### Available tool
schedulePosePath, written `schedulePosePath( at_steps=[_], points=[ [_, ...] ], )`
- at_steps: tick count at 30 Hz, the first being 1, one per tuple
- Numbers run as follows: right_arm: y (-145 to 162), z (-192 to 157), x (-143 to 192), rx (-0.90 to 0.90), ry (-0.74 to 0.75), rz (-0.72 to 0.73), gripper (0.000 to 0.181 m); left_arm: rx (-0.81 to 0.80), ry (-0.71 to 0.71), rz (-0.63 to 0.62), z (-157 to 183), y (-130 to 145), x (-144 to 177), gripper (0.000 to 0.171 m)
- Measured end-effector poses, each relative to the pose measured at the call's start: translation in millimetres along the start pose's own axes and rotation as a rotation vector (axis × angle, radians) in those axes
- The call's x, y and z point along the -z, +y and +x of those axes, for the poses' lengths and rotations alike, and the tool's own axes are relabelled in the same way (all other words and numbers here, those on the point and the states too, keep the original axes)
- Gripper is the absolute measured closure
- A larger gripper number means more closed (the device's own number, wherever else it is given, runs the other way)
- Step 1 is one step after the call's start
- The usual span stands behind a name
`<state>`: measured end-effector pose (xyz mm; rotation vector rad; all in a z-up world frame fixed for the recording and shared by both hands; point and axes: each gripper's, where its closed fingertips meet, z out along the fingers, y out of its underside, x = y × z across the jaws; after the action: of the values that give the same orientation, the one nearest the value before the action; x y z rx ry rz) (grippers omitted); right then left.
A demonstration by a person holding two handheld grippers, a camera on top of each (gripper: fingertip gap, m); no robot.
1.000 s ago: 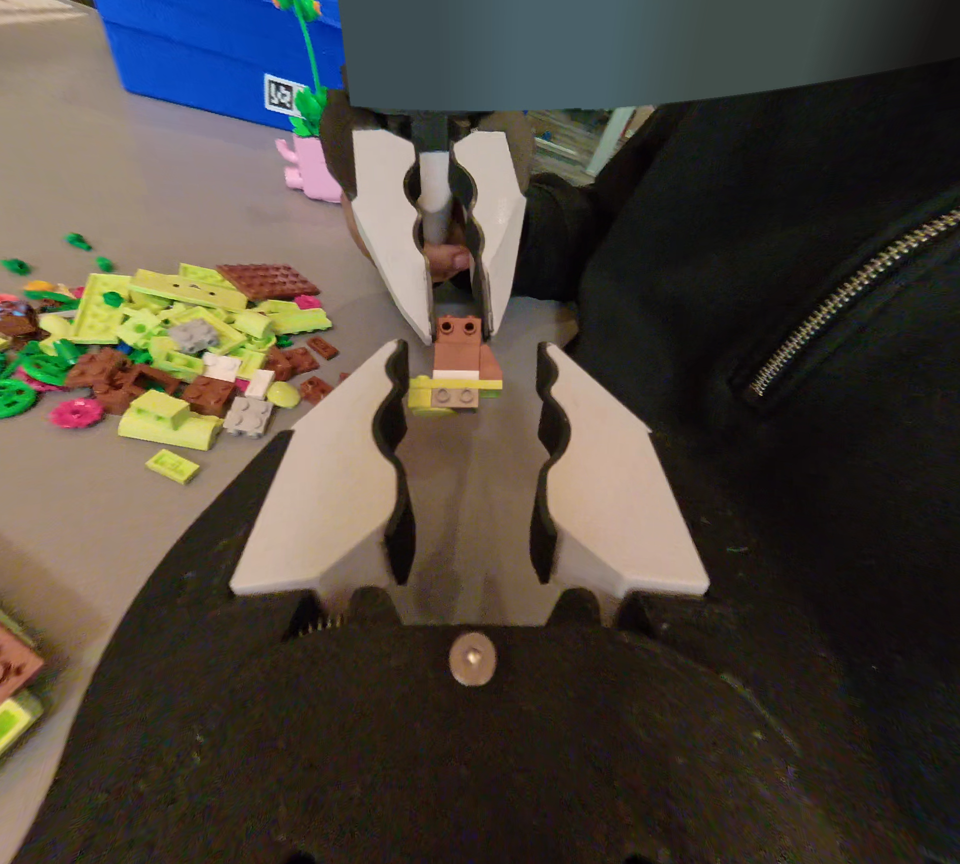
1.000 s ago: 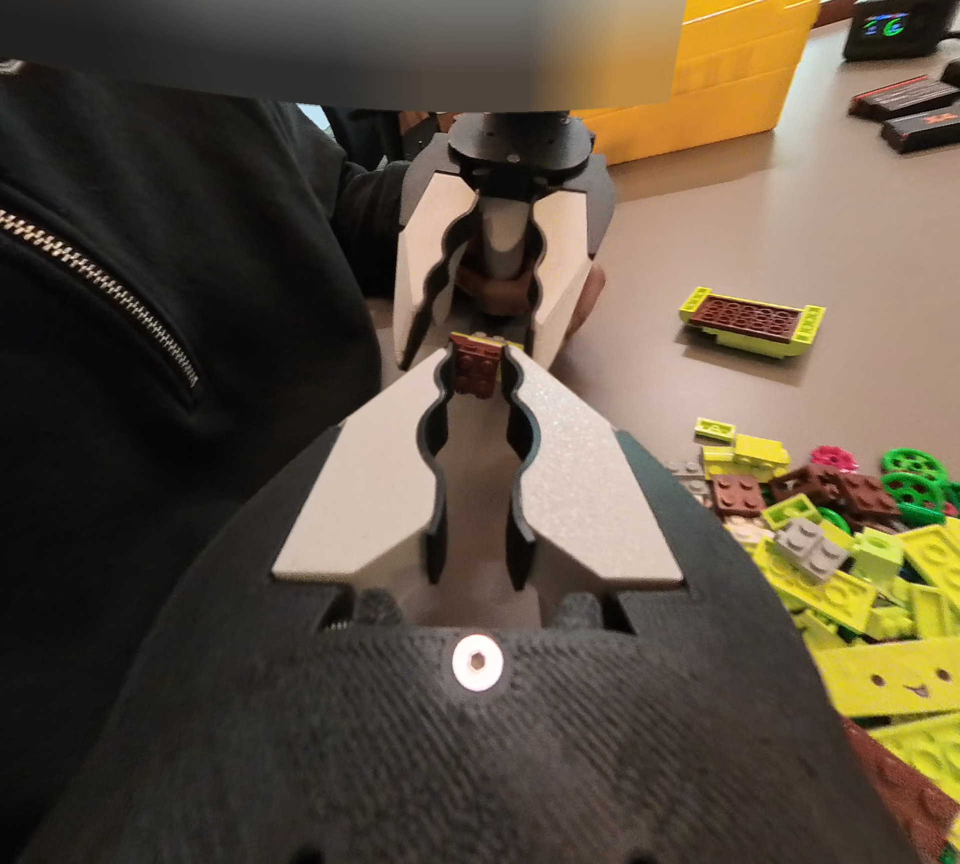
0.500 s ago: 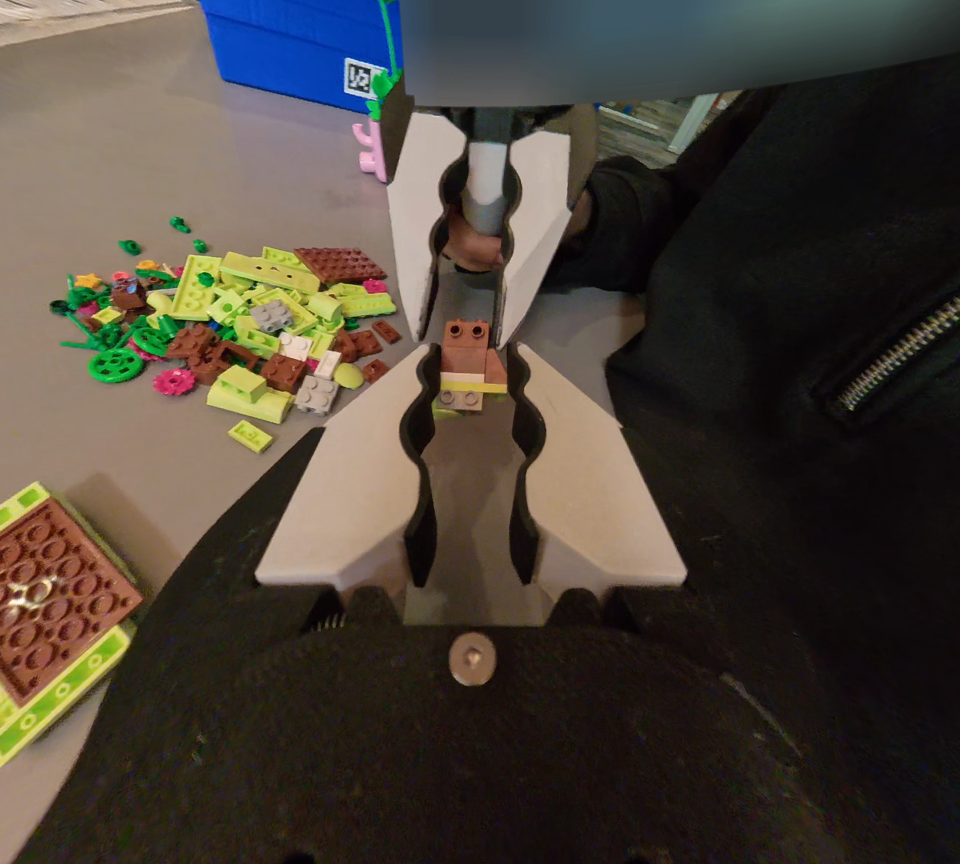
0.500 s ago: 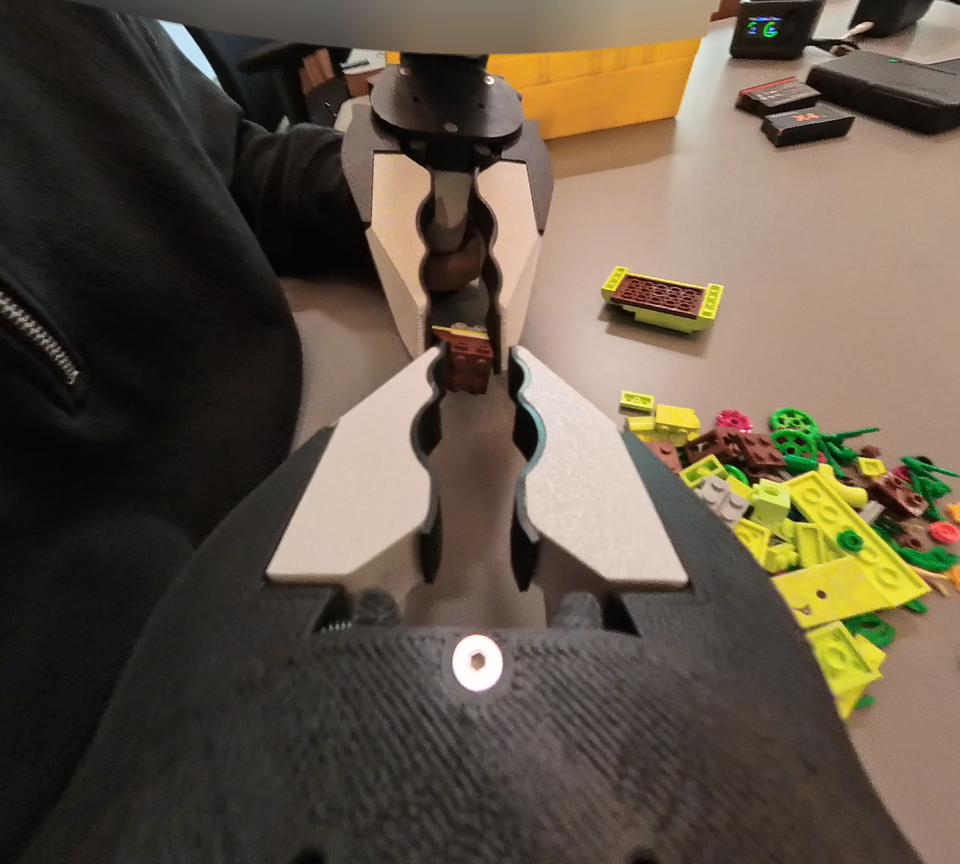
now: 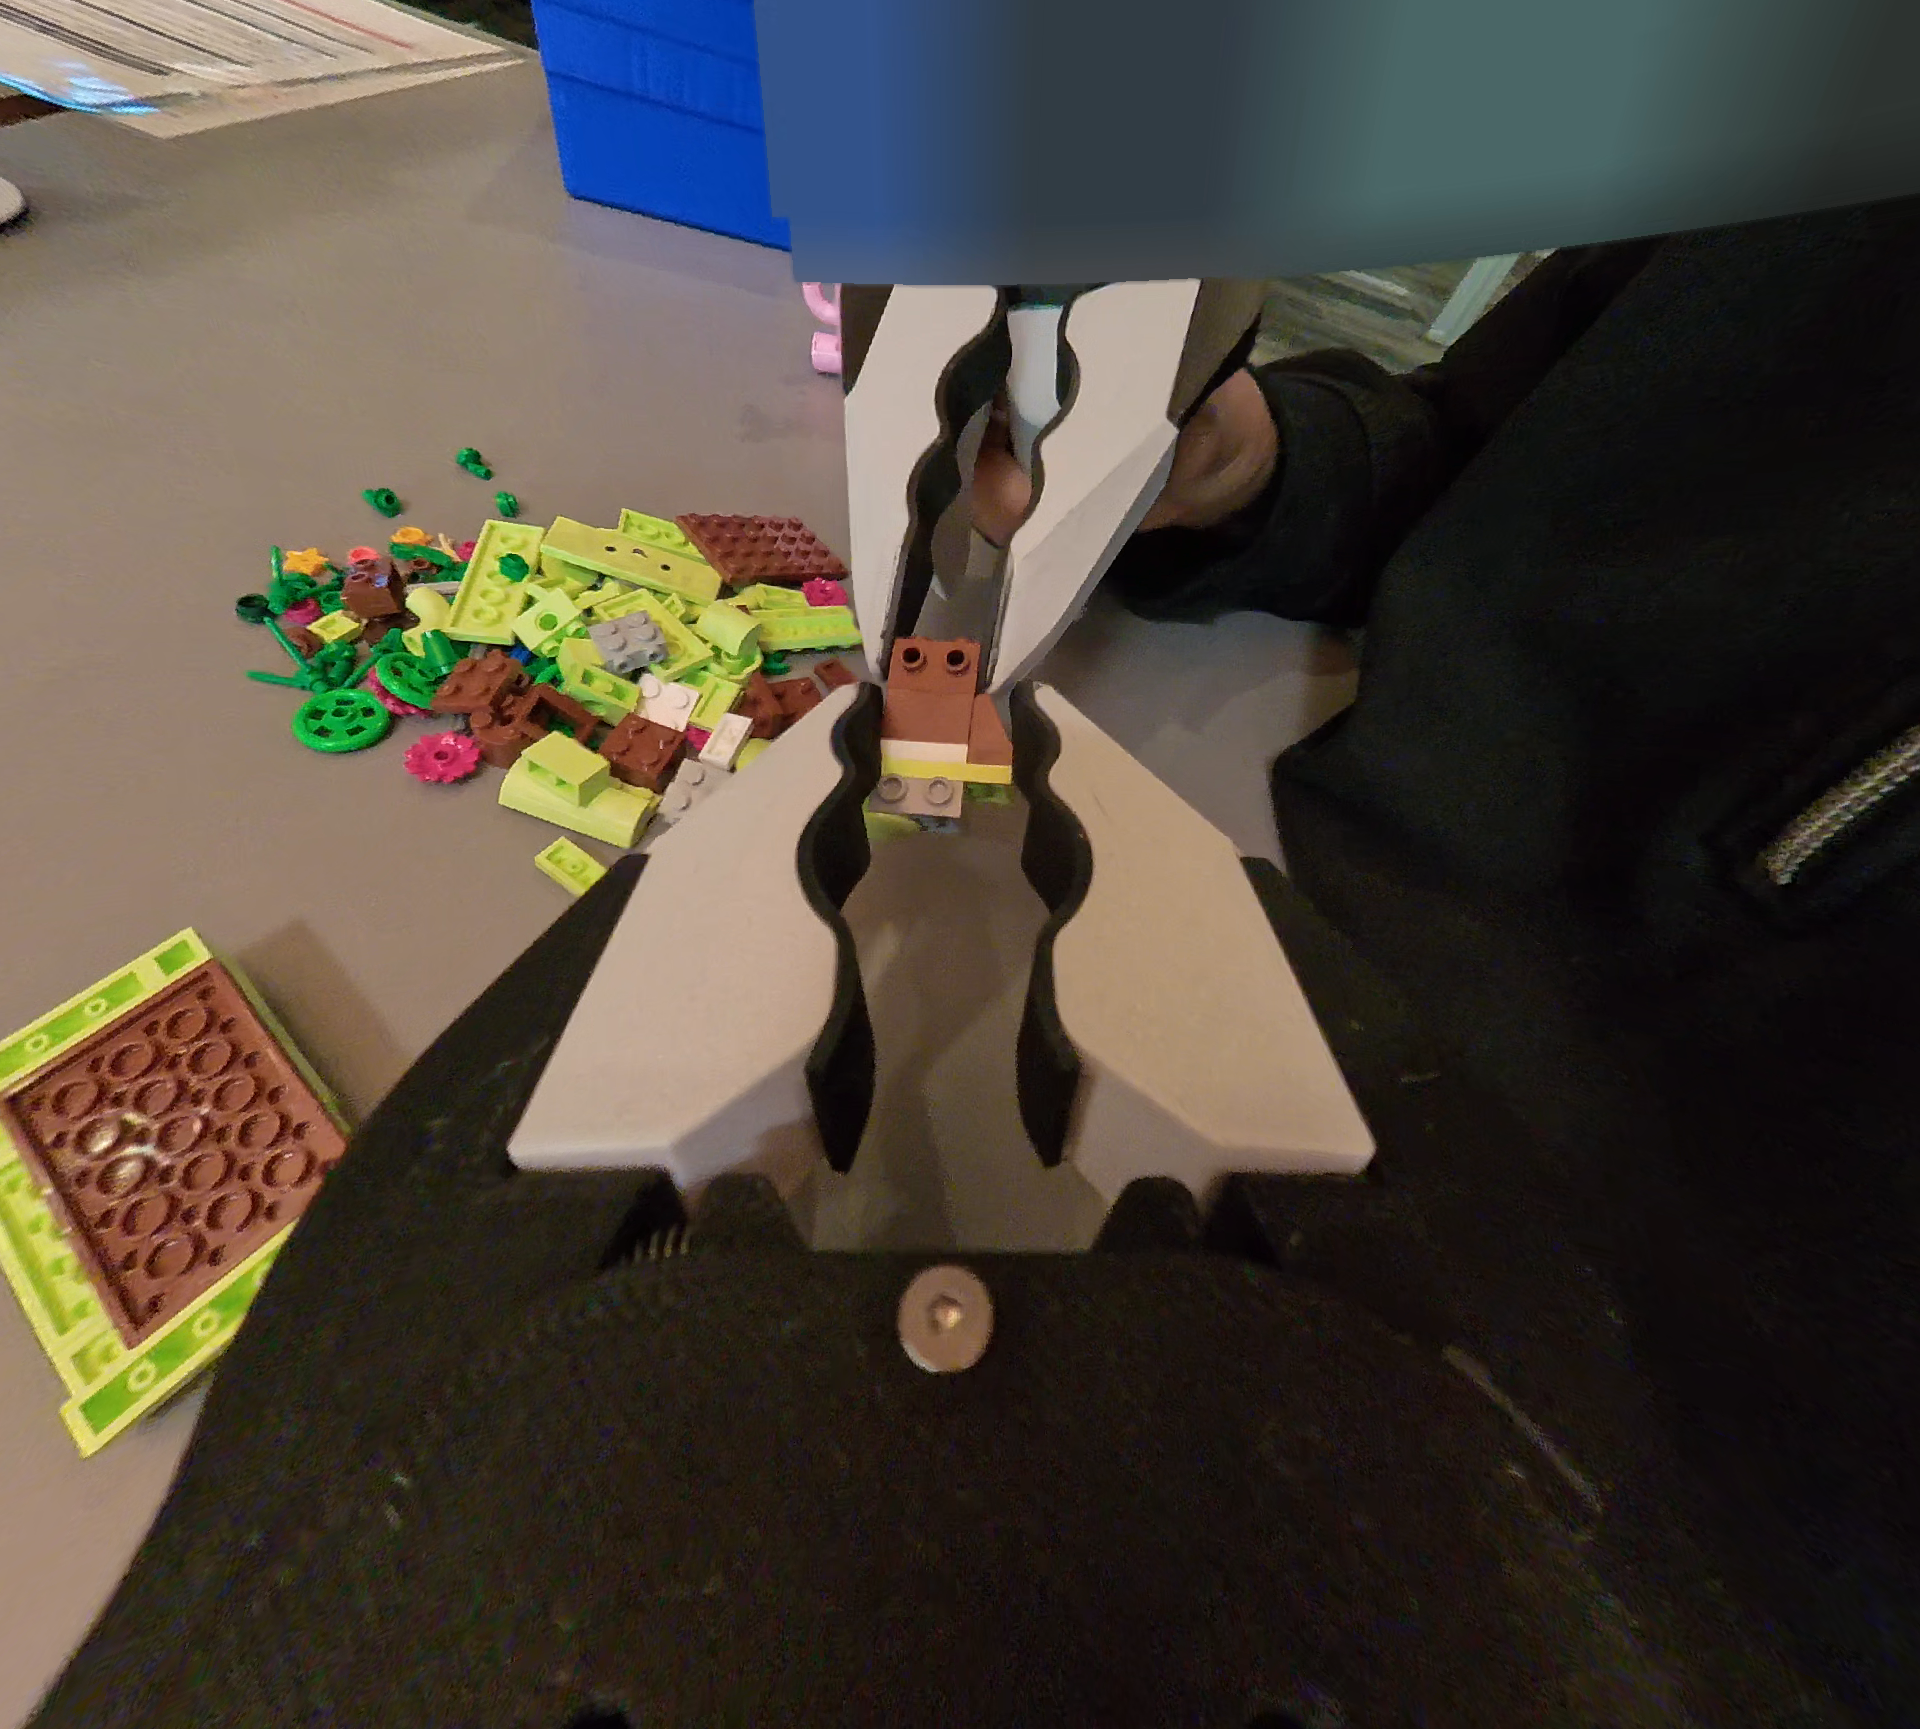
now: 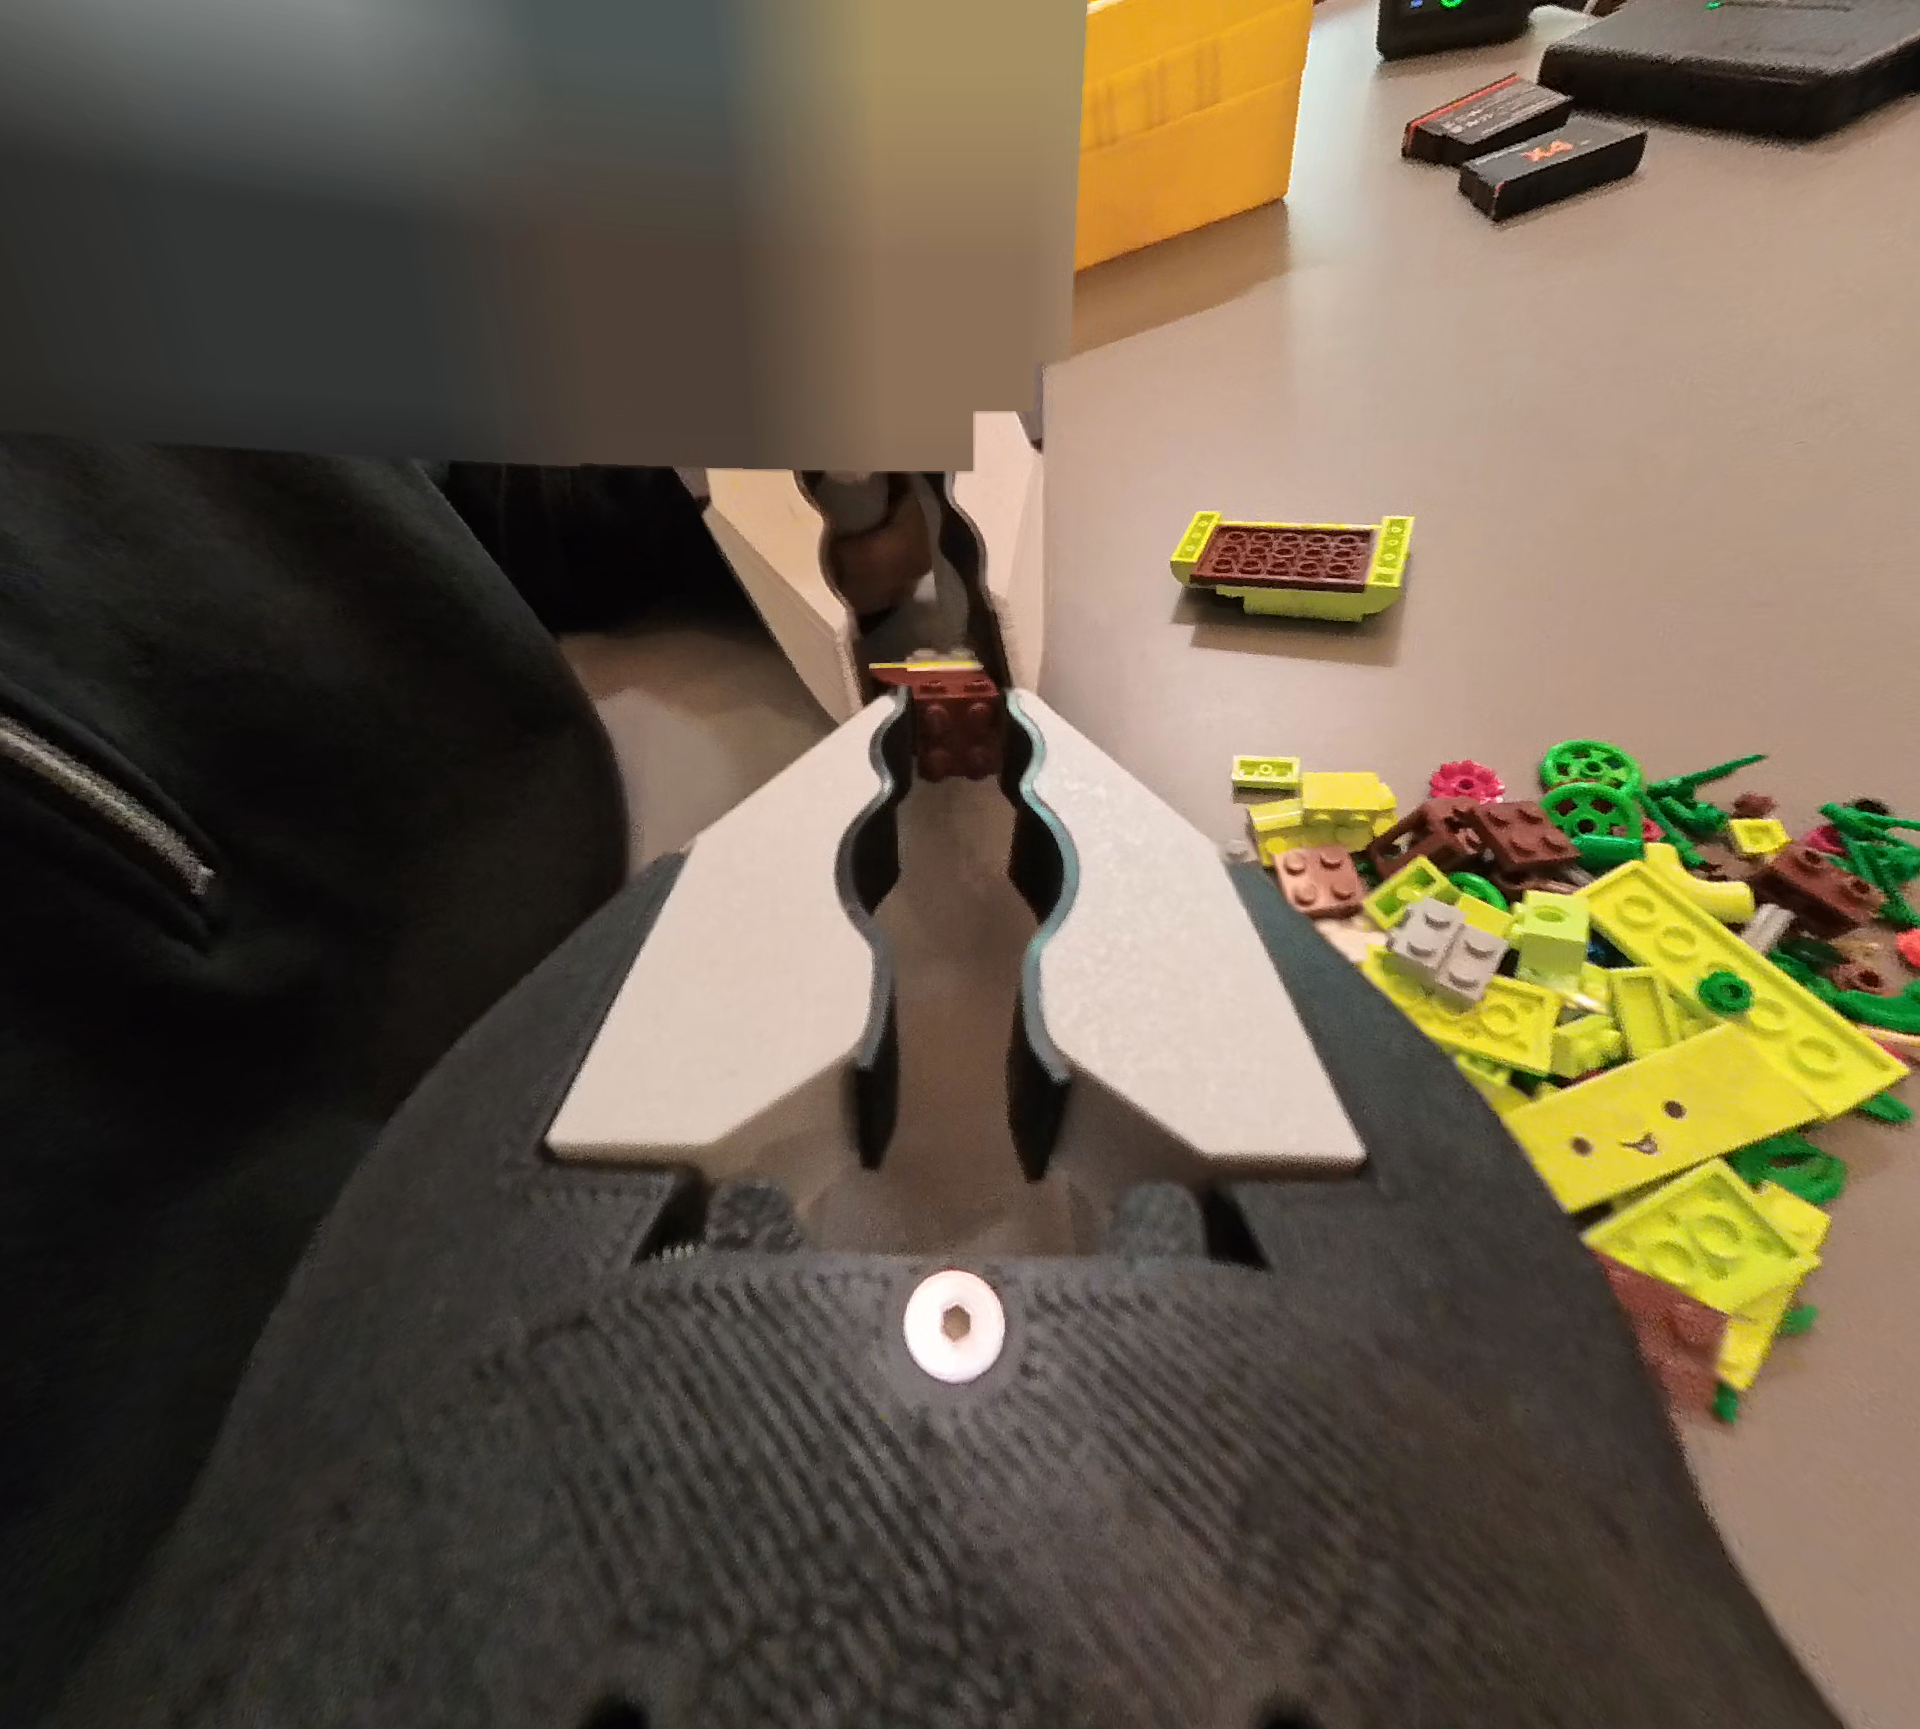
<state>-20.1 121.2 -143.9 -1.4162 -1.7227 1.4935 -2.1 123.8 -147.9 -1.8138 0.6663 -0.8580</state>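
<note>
1. Fingers (image 5: 727,952) of the left gripper (image 5: 940,692) are drawn in to a narrow gap. Their tips pinch the lower, lime and grey end of a small brick stack (image 5: 935,729).
2. The right gripper (image 6: 954,708) faces it tip to tip. Its fingers (image 6: 1143,952) are just as narrow and clamp the brown upper end of the same stack (image 6: 956,734).
3. The stack hangs between the two grippers, clear of the grey worktop (image 5: 312,329) and close to the person's black jacket (image 5: 1610,640).
4. In the left wrist view a pile of loose bricks (image 5: 582,671) lies on the worktop just to the left of the fingers. It holds lime, brown, grey and green pieces.
5. A brown plate with a lime border (image 5: 156,1160) lies nearer the camera and apart from the pile.
6. A blue bin (image 5: 644,69) stands behind the pile.
7. In the right wrist view the same pile (image 6: 1558,952) lies to the right, with the plate (image 6: 1288,562) beyond it.
8. A yellow bin (image 6: 1184,69) and some black devices (image 6: 1714,58) stand farther back.
</note>
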Motion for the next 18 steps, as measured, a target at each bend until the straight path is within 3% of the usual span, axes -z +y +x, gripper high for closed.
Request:
schedulePosePath(
  at_steps=[4,6,8,9,10,13,18],
  points=[
    [-11.1,-5.1,6.6,-0.085,-0.071,0.068,0.167,0.035,0.042,0.028,6.5,-8.5,3.0,0.149],
    [-35.1,5.2,33.6,-0.136,-0.067,0.226,0.168,-0.030,-0.090,-0.099,-17.5,16.1,8.7,0.151],
    [-46.9,26.7,64.8,-0.182,-0.009,0.325,0.168,0.070,-0.017,0.056,-14.6,-7.5,21.3,0.151],
    [-45.5,30.8,68.0,-0.175,0.023,0.322,0.167,0.121,0.016,0.103,-15.0,-15.7,24.8,0.151],
    [-44.8,29.6,66.1,-0.164,0.034,0.314,0.167,0.116,-0.028,0.114,-23.1,-16.7,26.3,0.171],
    [-46.8,22.2,58.5,-0.172,0.002,0.310,0.167,0.016,-0.116,0.032,-30.0,-2.8,22.5,0.171],
    [-34.5,26.2,48.8,-0.297,-0.083,0.293,0.167,-0.011,-0.094,-0.056,-18.4,8.9,8.8,0.170]
  ],
)
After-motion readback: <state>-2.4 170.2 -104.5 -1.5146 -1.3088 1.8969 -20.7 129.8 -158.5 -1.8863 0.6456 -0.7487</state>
